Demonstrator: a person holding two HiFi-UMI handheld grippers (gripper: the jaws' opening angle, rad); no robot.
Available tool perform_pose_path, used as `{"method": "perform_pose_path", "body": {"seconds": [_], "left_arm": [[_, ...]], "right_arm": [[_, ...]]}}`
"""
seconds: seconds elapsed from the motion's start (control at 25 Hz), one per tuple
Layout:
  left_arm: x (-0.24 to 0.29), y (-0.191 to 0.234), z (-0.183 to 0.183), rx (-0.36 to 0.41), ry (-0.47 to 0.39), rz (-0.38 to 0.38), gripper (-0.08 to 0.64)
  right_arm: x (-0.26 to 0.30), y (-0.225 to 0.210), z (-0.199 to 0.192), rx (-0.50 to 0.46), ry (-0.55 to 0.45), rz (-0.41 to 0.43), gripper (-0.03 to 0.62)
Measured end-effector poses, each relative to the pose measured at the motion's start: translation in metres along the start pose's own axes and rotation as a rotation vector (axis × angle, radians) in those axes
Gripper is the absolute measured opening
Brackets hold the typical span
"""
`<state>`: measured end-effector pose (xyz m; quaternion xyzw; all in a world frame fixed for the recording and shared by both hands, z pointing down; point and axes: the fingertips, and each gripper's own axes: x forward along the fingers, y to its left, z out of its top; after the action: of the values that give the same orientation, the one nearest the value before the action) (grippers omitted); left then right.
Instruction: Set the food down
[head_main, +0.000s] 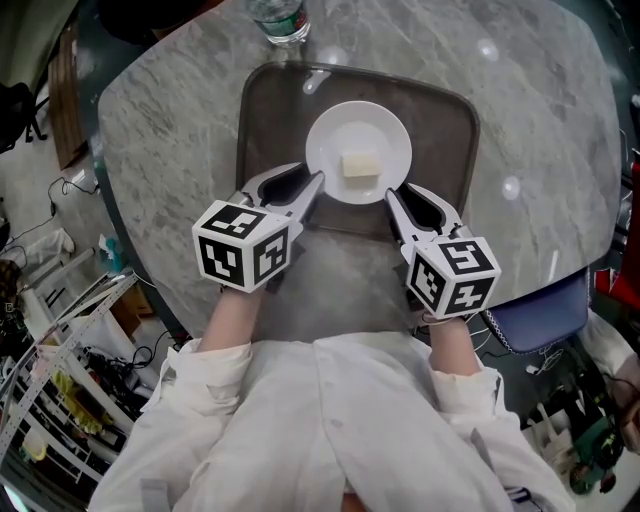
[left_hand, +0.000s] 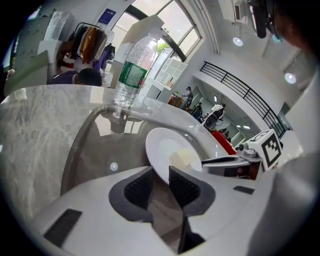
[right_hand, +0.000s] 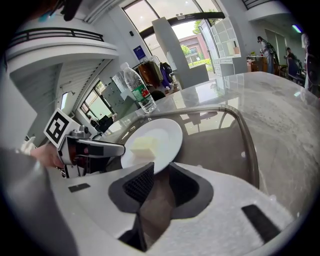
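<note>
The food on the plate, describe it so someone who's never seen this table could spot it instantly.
On the marble table sits a dark tray, and over it is a round white plate. At the plate's centre lies a pale yellow rectangular block, the only item on it.

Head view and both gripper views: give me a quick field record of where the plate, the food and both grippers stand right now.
Plate: white plate over the brown tray; resting or just above it, cannot tell
Food: one pale block near the plate's middle
Left: left gripper, jaws closed on the plate's left rim
Right: right gripper, jaws closed on the plate's right rim
Tray: lies on the marble table
Also: water bottle stands past the tray's far edge
</note>
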<state>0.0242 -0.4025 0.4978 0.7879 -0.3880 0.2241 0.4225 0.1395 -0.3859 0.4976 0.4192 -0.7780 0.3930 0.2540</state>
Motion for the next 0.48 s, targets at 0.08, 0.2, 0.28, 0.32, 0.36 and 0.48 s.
{"method": "perform_pose_path", "body": {"seconds": [0.08,0.2,0.28,0.32,0.36,0.48], "left_arm": [[0.001,-0.001,0.0,0.006,0.001,-0.001,0.091],[0.0,0.0,0.0,0.014,0.001,-0.003,0.094],[-0.003,0.004,0.001,0.023,-0.007,0.012,0.094],[-0.003,0.007,0.002,0.026,-0.013,0.019,0.097],[-0.004,0.009,0.003,0.027,-0.02,0.024,0.098],[-0.008,0.008,0.004,0.029,-0.029,0.023,0.098]], "right_arm": [[0.0,-0.001,0.001,0.009,-0.001,0.002,0.074],[-0.001,-0.001,0.0,0.011,0.0,-0.002,0.074],[-0.001,-0.001,0.0,0.008,0.004,-0.011,0.074],[-0.001,-0.002,0.0,0.007,0.004,-0.017,0.075],[-0.001,-0.003,0.0,0.008,0.002,-0.023,0.075],[-0.007,-0.005,0.001,0.011,-0.016,-0.039,0.075]]}}
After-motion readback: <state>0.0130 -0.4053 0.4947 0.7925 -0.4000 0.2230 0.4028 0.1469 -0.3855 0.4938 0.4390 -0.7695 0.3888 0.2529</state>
